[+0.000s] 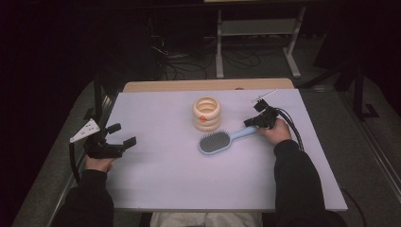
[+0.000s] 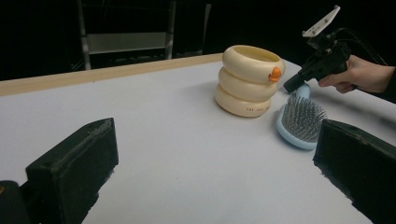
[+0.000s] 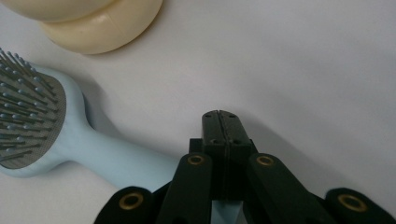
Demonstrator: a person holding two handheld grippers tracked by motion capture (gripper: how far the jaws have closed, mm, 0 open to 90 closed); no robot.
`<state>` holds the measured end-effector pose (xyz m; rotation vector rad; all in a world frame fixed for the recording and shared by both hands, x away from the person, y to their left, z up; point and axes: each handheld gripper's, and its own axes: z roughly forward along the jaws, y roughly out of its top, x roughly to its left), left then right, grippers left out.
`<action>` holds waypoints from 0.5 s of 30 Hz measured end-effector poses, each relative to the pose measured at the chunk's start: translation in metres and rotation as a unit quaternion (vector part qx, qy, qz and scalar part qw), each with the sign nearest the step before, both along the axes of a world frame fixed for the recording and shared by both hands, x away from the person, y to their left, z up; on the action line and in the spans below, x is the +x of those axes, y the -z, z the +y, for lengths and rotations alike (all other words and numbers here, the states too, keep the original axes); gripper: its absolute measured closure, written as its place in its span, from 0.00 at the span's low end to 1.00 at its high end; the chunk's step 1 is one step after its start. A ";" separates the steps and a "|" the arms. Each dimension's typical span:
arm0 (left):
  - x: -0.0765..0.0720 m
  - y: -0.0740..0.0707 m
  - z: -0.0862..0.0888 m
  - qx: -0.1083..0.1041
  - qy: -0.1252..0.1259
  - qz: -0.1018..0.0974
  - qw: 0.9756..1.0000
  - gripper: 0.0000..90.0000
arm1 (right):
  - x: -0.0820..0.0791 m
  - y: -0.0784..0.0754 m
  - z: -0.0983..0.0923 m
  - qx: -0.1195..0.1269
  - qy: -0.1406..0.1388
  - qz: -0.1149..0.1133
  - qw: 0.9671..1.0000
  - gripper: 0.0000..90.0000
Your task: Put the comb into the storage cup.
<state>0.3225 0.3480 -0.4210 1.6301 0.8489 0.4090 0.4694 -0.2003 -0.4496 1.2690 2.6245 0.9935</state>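
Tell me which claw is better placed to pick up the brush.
Right. The right claw sits shut over the brush handle's end, beside the cup. The left claw hovers open at the table's far left, well away from the brush.

The hairbrush [image 1: 216,142] looks like smooth light-blue plastic with a soft shine, and its grey pad [image 3: 28,126] is full of thin pins with tiny round tips. The cream holder [image 1: 206,113] made of stacked rings looks like smooth plastic, a little shiny, with a small orange bit on its side. The table top [image 1: 189,175] is pale, flat and matt, and its far edge [image 1: 208,85] looks like light wood. The right gripper [image 3: 226,126] has matt black plastic jaws with small brass-coloured metal rivets. The left gripper [image 2: 205,172] has dull black pads that look a bit rough. The person's sleeves [image 1: 298,184] are dark, soft cloth.
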 end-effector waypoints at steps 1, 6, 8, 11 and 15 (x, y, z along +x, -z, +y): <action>0.000 0.000 0.000 0.000 0.000 0.000 1.000 0.00 | -0.001 0.000 0.000 0.000 0.000 0.000 1.000 0.98; 0.000 0.000 0.000 0.000 -0.001 0.000 1.000 0.00 | -0.004 -0.002 -0.002 -0.001 -0.003 0.000 1.000 0.98; 0.000 0.000 0.000 -0.001 -0.001 0.000 1.000 0.00 | -0.005 -0.002 -0.002 -0.001 -0.004 0.000 1.000 0.98; -0.001 -0.001 0.000 0.000 -0.001 -0.001 1.000 0.00 | -0.006 -0.003 -0.002 -0.005 -0.008 0.002 1.000 0.99; -0.001 0.000 0.000 -0.001 -0.001 0.000 1.000 0.00 | -0.010 -0.004 -0.001 -0.008 -0.012 0.005 1.000 0.99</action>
